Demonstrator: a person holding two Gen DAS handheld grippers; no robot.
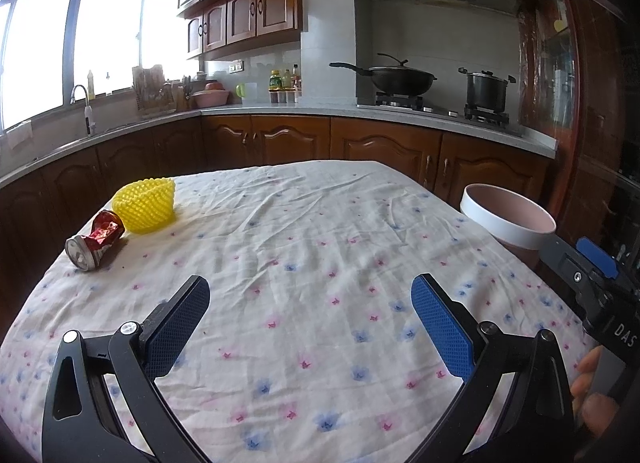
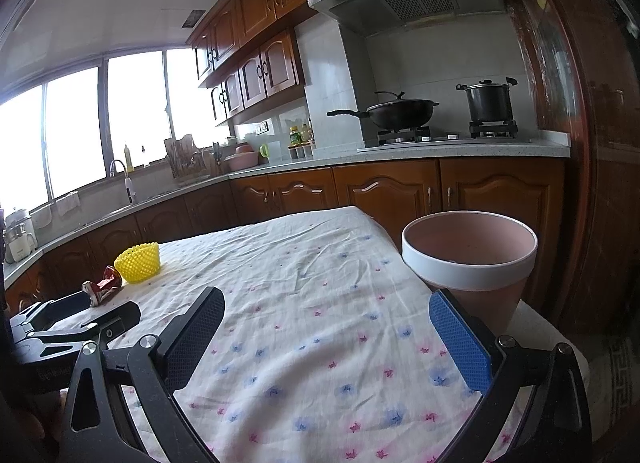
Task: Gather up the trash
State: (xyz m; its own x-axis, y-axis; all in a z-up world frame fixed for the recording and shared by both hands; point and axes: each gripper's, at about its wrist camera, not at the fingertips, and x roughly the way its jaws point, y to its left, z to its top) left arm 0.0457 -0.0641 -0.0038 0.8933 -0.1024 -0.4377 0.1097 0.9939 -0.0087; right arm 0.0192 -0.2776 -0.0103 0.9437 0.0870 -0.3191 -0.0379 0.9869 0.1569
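A crushed red and silver aluminium drink can [image 1: 95, 242] lies on its side near the far left corner of the table, its round silver end turned toward the left wrist camera. Touching or just beside its far end sits a yellow foam mesh fruit sleeve [image 1: 146, 203], curled up into an open cup shape; nothing can be seen inside it. Both rest on a wrinkled white tablecloth with small pink and blue flowers [image 1: 320, 247] that covers the tabletop.

Off the right edge of the table stands a round pink bin with a wide white rim band [image 2: 469, 259]. Its mouth is open, and the part of the pink inner wall that shows is bare; the bottom is hidden.

The left gripper [image 1: 310, 305] hovers over the near part of the cloth with its blue-padded fingers spread wide and nothing between them, well apart from the can. The right gripper [image 2: 326, 327] likewise has its fingers wide apart and empty, over the cloth's right side with the bin just beyond its right finger.

Behind the table, a black wok [image 1: 400, 78] and a dark lidded pot [image 1: 487, 89] sit on the stove.
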